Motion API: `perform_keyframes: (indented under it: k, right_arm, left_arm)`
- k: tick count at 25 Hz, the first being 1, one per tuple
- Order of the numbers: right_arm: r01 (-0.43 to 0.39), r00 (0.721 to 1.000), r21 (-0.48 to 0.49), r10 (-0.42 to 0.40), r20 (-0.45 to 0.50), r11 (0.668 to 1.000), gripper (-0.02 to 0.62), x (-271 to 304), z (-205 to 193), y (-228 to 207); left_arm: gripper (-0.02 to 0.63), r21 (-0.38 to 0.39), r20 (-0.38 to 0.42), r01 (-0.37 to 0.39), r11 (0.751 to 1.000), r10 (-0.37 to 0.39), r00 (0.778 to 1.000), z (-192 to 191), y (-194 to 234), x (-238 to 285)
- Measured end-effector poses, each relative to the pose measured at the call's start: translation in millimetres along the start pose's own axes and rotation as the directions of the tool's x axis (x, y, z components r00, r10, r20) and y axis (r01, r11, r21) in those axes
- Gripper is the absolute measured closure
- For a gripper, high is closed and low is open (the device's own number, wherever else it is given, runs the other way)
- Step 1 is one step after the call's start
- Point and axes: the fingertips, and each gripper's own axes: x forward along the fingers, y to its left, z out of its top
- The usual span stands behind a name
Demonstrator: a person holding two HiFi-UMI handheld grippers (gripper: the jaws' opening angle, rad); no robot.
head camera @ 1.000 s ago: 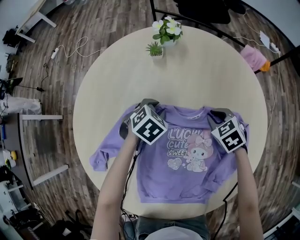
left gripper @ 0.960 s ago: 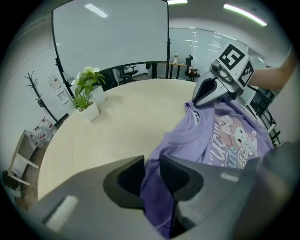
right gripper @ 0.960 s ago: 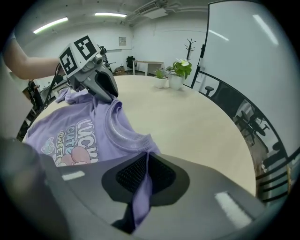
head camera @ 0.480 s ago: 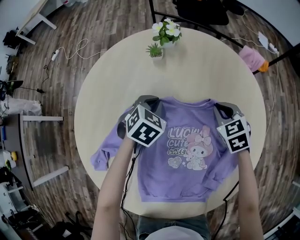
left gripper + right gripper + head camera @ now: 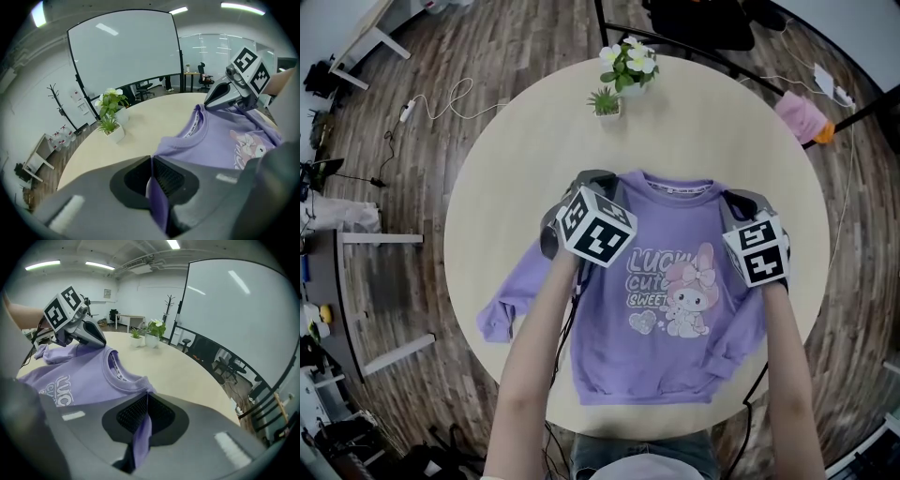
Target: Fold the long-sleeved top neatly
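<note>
On the floor at far left, a white cable (image 5: 441, 98) trails over the wood boards, well apart from the round table (image 5: 694, 122). The purple top (image 5: 675, 319) lies print-up on the table's near half, its hem close to the near edge. One sleeve (image 5: 502, 314) sprawls out to the left, reaching almost to the rim.

The left gripper (image 5: 602, 183) is clamped on the top's left shoulder. Its own view shows the jaws closed, with a fold of purple cloth pinched between them (image 5: 152, 171). Beyond the collar (image 5: 680, 190) lies bare tabletop. At the far edge stand a small green plant (image 5: 607, 100) in a white pot and, just beside it, a pot of white flowers (image 5: 628, 61), both well apart from the top.

The right gripper (image 5: 737, 201) grips the other shoulder the same way, jaws shut on a thin pinch of fabric (image 5: 144, 416). The sleeve below it (image 5: 736, 352) lies folded down along the body.

Past the table's right rim, a pink cloth (image 5: 802, 114) sits off the table.
</note>
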Motion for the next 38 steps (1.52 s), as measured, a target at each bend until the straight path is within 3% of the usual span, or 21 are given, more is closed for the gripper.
perform_keyframes:
  k: [11, 14, 18, 28, 38]
  right_arm:
    - [0.0, 0.997, 0.067, 0.006, -0.08, 0.998, 0.533, 31, -27, 3]
    - [0.013, 0.998, 0.094, -0.008, -0.055, 0.995, 0.456, 26, -23, -2]
    - [0.043, 0.999, 0.123, -0.041, -0.017, 0.992, 0.426, 4, -15, -12]
    - [0.153, 0.986, 0.137, -0.16, 0.039, 0.979, 0.416, -91, -21, -31]
    - [0.221, 0.965, 0.234, -0.247, 0.089, 0.947, 0.43, -183, -41, -10]
  left_arm:
    - [0.512, -0.044, -0.052, -0.036, 0.998, 0.034, 0.998, -19, 1, 28]
    - [0.484, -0.059, -0.039, -0.045, 0.997, 0.042, 0.998, -18, 4, 25]
    - [0.414, -0.139, 0.021, -0.056, 0.989, 0.059, 0.998, -9, 9, 4]
    - [0.412, -0.32, 0.241, -0.038, 0.947, 0.12, 0.963, 18, -10, -93]
    - [0.425, -0.275, 0.379, 0.026, 0.961, 0.083, 0.922, 37, -68, -175]
